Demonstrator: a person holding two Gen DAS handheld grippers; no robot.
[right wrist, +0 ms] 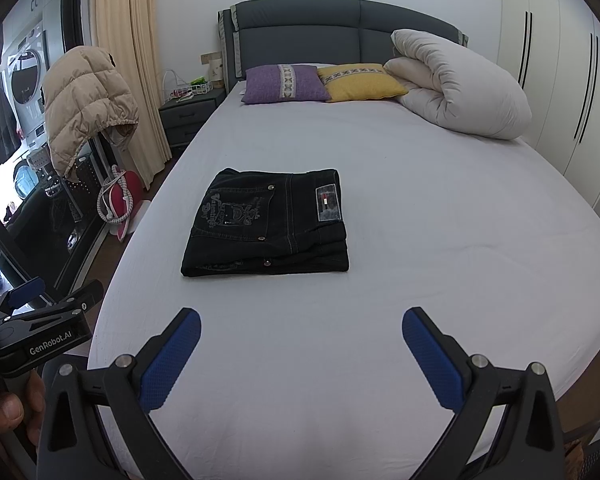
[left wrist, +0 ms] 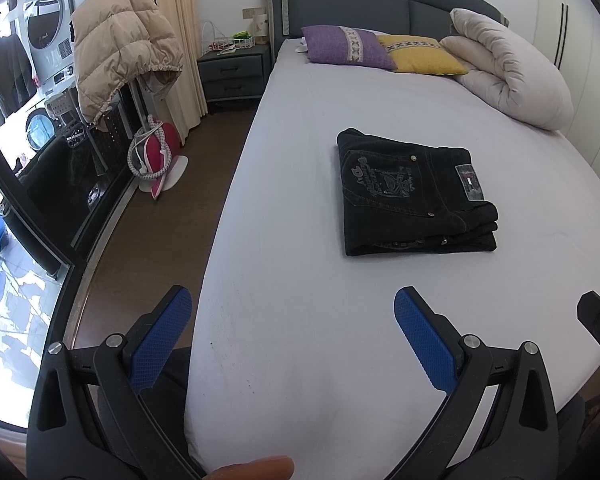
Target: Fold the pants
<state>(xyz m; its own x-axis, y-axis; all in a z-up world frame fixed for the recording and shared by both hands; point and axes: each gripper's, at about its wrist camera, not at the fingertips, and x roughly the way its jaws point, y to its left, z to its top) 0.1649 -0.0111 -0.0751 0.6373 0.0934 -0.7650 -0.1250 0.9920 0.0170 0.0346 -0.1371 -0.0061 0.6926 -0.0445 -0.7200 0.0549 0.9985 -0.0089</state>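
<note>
Lying folded, pants (right wrist: 266, 224) waistband rightward

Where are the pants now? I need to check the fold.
The folded pants lie mid-bed, left of centre in the right wrist view, ahead of both open grippers.

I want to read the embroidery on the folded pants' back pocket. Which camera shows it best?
The right wrist view: the black pants lie nearer the middle of the picture, and the pocket embroidery shows partly legible lettering. In the left wrist view the pants sit farther off at an angle, and the stitching is too blurred to read.
</note>
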